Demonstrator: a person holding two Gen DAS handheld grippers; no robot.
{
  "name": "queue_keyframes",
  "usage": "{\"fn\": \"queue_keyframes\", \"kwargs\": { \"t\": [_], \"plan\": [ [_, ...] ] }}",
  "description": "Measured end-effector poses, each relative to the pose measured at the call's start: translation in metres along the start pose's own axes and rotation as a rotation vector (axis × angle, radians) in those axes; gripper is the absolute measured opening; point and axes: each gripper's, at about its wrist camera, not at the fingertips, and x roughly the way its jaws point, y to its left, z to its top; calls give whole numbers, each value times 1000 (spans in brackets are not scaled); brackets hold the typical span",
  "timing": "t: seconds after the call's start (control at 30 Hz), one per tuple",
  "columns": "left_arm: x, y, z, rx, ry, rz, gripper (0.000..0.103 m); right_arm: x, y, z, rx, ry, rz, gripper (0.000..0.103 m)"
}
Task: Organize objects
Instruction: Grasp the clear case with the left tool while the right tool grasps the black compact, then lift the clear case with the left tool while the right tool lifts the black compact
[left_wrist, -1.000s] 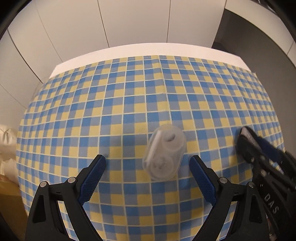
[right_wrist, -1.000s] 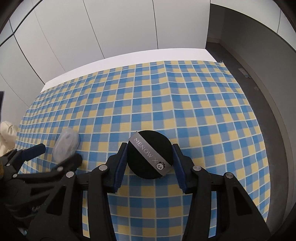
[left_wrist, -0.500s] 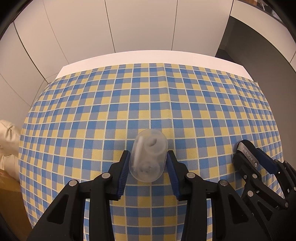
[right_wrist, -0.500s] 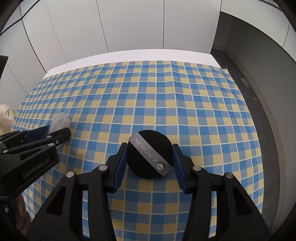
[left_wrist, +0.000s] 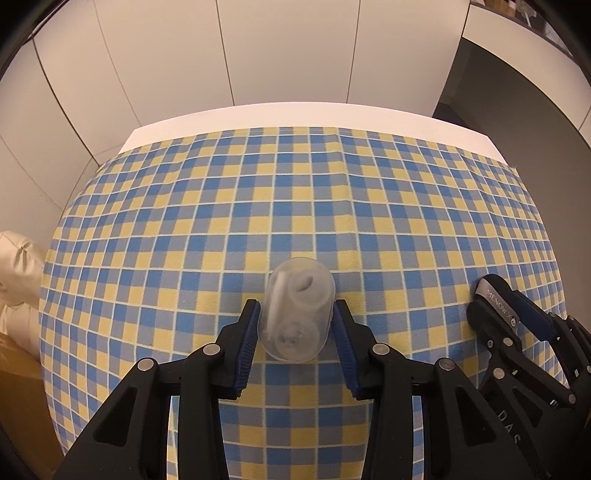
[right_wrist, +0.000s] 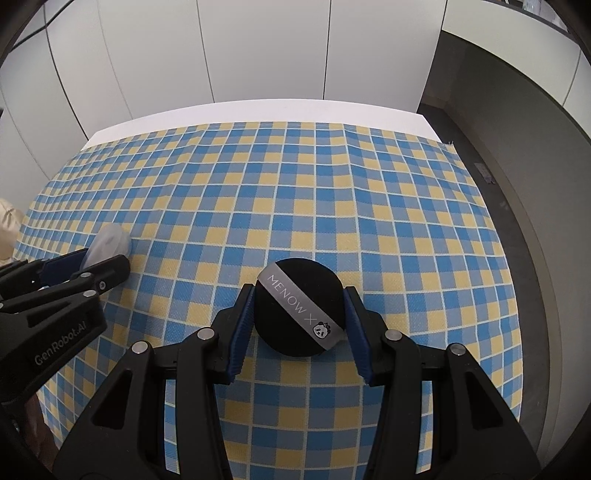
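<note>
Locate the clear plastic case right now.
Left wrist view, centre: the clear plastic case sits clamped in the left gripper, over the checked tablecloth.

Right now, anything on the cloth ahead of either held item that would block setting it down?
Nothing visible. The left gripper is shut on the clear case, the right gripper on the black puff; the checked cloth beyond both is bare.
</note>
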Motion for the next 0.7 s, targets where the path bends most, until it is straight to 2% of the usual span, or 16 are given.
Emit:
{"fn": "queue_keyframes", "kwargs": {
  "t": [0.1, 0.23, 0.3, 0.47, 0.7],
  "plan": [
    [1, 6, 2, -15, 6, -11, 39, 0, 1, 0, -9, 6, -8, 47],
    [-1, 15, 4, -42, 28, -23, 39, -9, 5, 1, -2, 9, 42, 46],
    [-6, 20, 5, -51, 31, -13, 39, -9, 7, 7, -20, 9, 31, 46],
    [-33, 33, 17, -60, 6, -28, 39, -31, 14, 20, -30, -4, 38, 46],
    [-76, 52, 39, -65, -39, 4, 39, -65, 21, 55, -41, -39, 37, 46]
  ]
}}
